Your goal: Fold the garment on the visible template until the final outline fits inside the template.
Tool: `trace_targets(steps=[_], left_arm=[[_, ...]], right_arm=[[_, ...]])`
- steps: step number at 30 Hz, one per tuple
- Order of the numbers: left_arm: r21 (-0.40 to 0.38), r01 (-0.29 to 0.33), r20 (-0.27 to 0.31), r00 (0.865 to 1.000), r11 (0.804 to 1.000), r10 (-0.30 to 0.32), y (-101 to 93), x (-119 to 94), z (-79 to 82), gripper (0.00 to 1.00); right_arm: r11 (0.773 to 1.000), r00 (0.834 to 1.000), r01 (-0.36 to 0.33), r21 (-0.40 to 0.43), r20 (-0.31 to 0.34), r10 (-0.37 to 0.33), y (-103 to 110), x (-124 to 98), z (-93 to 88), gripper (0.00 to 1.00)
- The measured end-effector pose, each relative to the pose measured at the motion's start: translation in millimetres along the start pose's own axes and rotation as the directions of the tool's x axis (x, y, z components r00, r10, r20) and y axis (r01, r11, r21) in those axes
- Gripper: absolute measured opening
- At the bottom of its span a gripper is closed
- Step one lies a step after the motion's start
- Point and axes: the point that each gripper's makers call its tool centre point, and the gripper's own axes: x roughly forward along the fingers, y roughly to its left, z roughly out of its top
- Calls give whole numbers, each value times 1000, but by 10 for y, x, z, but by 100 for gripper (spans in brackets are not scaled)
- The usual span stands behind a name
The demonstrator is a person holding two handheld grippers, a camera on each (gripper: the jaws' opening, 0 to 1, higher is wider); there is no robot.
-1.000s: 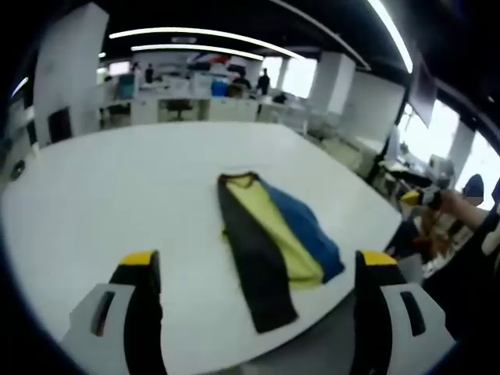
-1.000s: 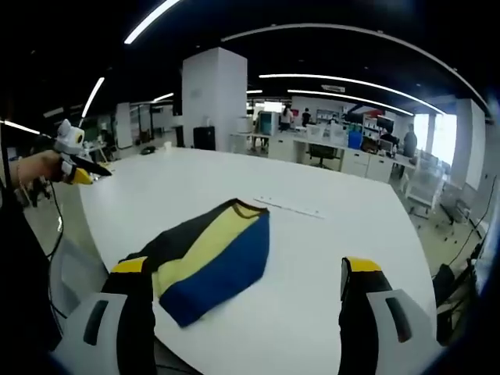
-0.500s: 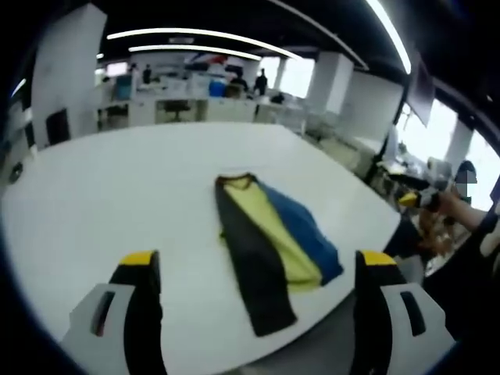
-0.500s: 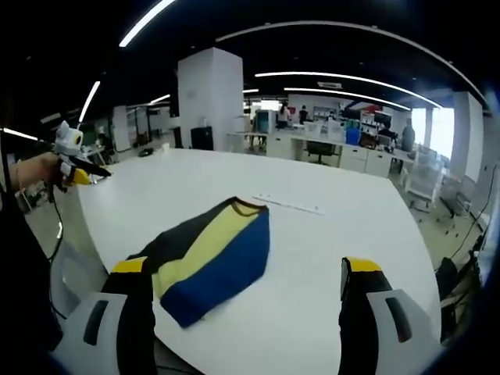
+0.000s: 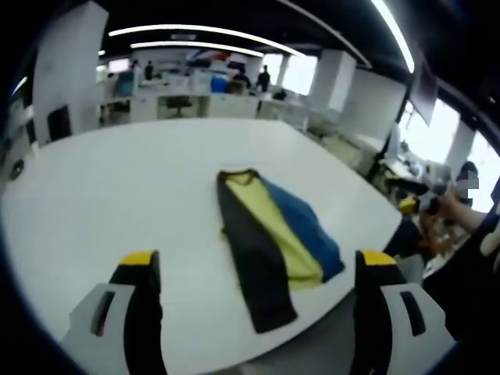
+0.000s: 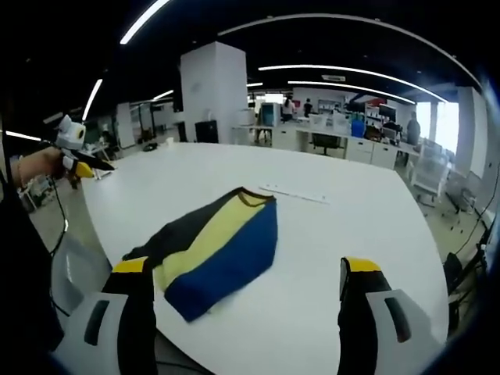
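Note:
A folded garment (image 5: 273, 242) in black, yellow and blue lies lengthwise on the white table (image 5: 117, 195), its collar pointing away from the near table edge. In the right gripper view the same garment (image 6: 219, 250) lies near the table's left edge, and a faint line of marks (image 6: 295, 194) runs just beyond the collar. My left gripper (image 5: 258, 262) hovers open, back from the table edge, with nothing between its jaws. My right gripper (image 6: 246, 269) is open too and holds nothing. A hand holds the left gripper (image 6: 78, 160) off the table's far left side. The right gripper (image 5: 422, 205) hangs beyond the table's right edge.
The rounded table edge (image 6: 101, 234) runs close to the garment's lower end. A white pillar (image 6: 212, 94) and office desks with chairs (image 6: 344, 148) stand behind the table. People stand in the far background. A dark sleeve (image 5: 469, 266) is at the right.
The garment has not moved. Both views have shifted slightly with the hands. In the left gripper view the right gripper has sunk a little lower.

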Motion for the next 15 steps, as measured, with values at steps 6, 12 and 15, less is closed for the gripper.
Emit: trace_targets(steps=[6, 12, 15], left_arm=[[-6, 1, -5, 1000, 1000, -1, -1, 16, -28, 99], [-11, 5, -14, 1000, 1000, -5, -9, 55, -63, 99], [-14, 6, -16, 1000, 1000, -6, -7, 70, -74, 99]], right_arm=[[1000, 999, -16, 2, -27, 16, 32, 46, -107, 95], [997, 995, -69, 18, -71, 71, 231, 159, -266, 75], [995, 991, -99, 26, -93, 101, 355, 234, -344, 69]])
